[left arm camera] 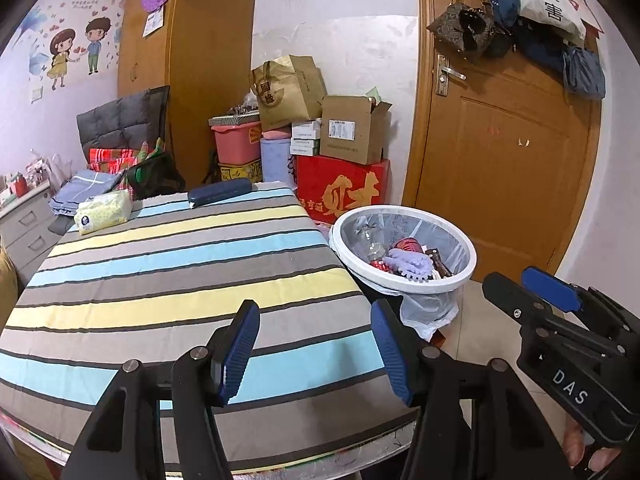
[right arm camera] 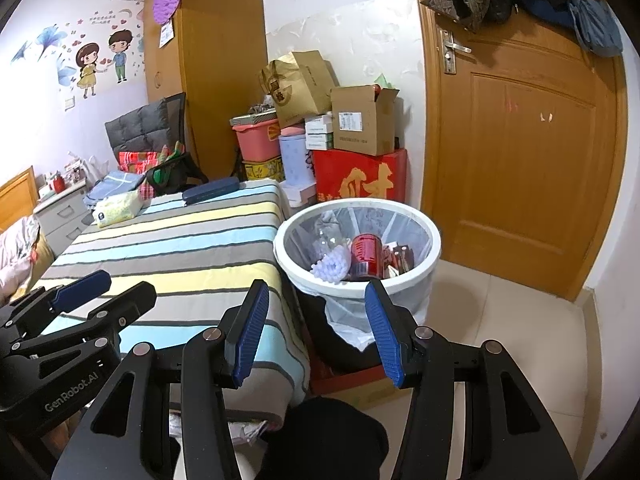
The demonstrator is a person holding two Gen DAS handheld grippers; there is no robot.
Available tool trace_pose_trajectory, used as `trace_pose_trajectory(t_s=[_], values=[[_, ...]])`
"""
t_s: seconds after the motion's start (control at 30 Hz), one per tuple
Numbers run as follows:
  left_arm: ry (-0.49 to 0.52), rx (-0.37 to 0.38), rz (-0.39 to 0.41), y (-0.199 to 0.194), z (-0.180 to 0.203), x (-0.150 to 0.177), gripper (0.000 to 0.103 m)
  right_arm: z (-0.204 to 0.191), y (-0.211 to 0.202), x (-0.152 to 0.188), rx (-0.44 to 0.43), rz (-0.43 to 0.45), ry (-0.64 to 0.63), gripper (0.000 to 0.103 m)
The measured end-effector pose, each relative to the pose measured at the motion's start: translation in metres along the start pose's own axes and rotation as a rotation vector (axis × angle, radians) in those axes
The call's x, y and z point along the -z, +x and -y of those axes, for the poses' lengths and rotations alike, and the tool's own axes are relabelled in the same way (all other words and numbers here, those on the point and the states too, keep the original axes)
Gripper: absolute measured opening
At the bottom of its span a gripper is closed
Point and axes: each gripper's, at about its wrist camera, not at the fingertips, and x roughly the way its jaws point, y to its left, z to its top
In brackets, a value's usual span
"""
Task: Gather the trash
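Right wrist, trash bin (right arm camera: 400,282) beyond empty spread jaws

I see a striped tablecloth (left arm camera: 168,264), a tissue pack (left arm camera: 103,212) and dark blue case (left arm camera: 219,192) at its far edge, stacked boxes (left arm camera: 348,152), a wooden door (left arm camera: 508,152) hung with bags (left arm camera: 532,12).

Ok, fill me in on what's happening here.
A person holds two black grippers with blue pads over a striped tablecloth-covered table. The left gripper and right gripper are both open and empty. The white plastic-lined trash bin beside the table already holds a red can and a clear bottle. A tissue pack and dark blue case remain on the table.
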Motion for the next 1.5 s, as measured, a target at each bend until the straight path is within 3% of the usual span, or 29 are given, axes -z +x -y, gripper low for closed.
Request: trace_pose_trajectory(t_s=[1.5], values=[[-0.034,-0.004,0.011,-0.014,-0.006,0.001,0.058,-0.009,-0.007,-0.001,-0.001,0.005,-0.022,0.052]])
